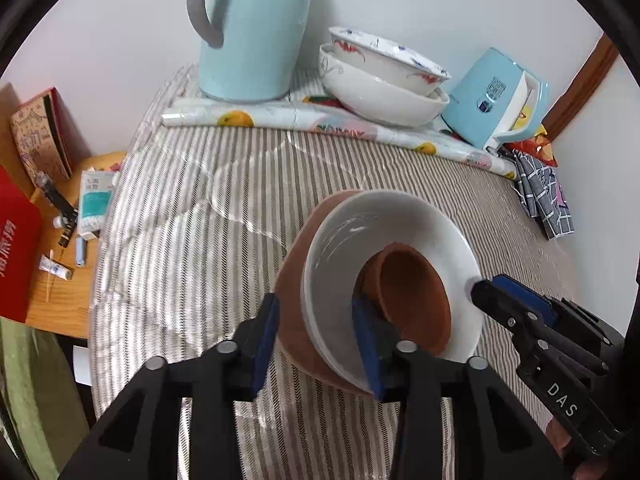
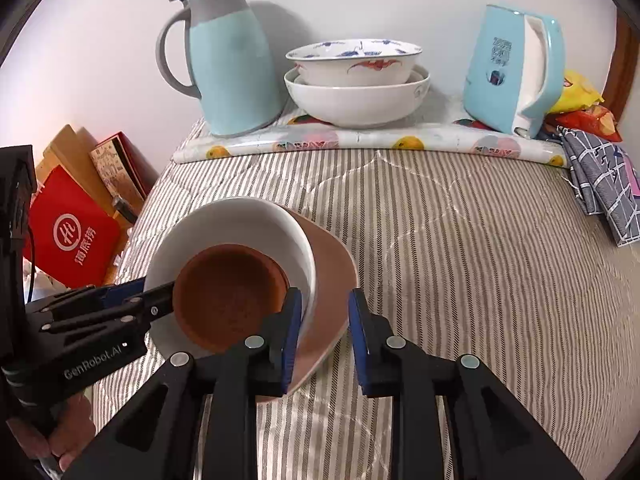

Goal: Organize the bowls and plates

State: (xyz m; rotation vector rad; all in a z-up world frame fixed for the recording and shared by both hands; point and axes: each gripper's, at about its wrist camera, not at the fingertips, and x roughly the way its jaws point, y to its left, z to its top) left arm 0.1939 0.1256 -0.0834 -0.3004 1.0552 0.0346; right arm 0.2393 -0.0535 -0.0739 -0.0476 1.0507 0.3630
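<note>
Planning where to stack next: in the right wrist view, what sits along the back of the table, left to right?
Teal thermos jug → two stacked patterned bowls → blue electric kettle → snack packets by the checked cloth.

white bowl (image 2: pixel 248 224): glazed ceramic, glossy and smooth
brown bowl (image 2: pixel 228 292): matt, earthy, faintly grainy inside
pink plate (image 2: pixel 332 276): smooth, dull sheen
stacked bowls (image 2: pixel 356 80): glossy painted porcelain
bench (image 2: pixel 460 260): striped woven cloth under clear, shiny plastic film
fruit-print sheet (image 2: pixel 360 142): glossy plastic, creased
flask (image 2: pixel 232 64): satin pale-blue shell, matt grey handle
kettle (image 2: pixel 516 72): smooth glossy plastic
fingers (image 2: pixel 290 336): matt black plastic, blue rubbery pads, metal rivets
checked cloth (image 2: pixel 600 176): soft woven fabric
</note>
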